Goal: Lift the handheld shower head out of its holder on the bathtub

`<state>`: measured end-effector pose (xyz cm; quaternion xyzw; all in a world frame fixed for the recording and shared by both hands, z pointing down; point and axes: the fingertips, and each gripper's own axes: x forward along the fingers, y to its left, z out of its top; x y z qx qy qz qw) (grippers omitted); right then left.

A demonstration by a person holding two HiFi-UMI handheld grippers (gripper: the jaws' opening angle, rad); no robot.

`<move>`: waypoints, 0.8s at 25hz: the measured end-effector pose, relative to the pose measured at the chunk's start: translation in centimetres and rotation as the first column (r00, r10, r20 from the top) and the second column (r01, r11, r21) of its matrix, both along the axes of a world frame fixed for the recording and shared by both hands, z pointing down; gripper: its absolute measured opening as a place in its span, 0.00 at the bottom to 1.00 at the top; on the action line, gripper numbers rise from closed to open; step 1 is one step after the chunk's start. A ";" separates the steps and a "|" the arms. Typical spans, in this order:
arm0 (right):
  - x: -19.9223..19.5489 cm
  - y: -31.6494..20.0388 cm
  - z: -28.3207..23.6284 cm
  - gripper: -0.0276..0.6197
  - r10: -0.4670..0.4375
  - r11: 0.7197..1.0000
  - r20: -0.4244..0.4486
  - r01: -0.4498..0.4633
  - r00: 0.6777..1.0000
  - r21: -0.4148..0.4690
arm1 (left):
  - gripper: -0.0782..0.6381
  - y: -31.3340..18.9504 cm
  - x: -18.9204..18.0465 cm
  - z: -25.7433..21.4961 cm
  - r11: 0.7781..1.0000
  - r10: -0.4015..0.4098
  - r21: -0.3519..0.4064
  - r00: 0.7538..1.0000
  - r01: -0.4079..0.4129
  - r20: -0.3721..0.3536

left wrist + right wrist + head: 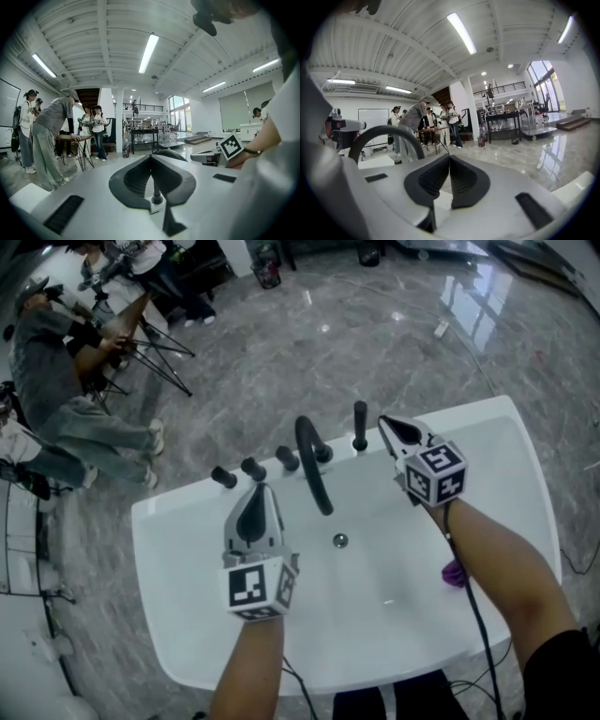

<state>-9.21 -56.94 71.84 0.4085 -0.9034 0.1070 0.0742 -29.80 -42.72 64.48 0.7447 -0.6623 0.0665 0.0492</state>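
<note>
The black handheld shower head (pixel 360 420) stands upright in its holder on the far rim of the white bathtub (pixel 187 549). My right gripper (pixel 382 420) is shut and empty, its tips just right of the shower head and not touching it. My left gripper (pixel 260 487) is also shut and empty, pointing at the black faucet knobs (pixel 253 468) on the rim. In the left gripper view the jaws (pixel 151 157) meet, and a knob (pixel 154 190) shows below them. The right gripper view shows the closed jaws (pixel 449 157) and the curved black spout (pixel 384 133) at left.
The arched black spout (pixel 314 470) rises between the two grippers, with more knobs (pixel 223 477) to its left. The drain (pixel 340 541) lies in the tub floor, and a purple thing (pixel 454 572) sits by my right forearm. People with tripods (pixel 150 352) stand on the marble floor beyond.
</note>
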 end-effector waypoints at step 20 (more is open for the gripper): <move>-3.3 -4.2 5.7 0.42 -0.045 0.999 -0.138 0.046 0.989 0.004 | 0.12 5.3 -0.7 0.6 0.999 -0.006 -0.051 1.000 0.004 -0.031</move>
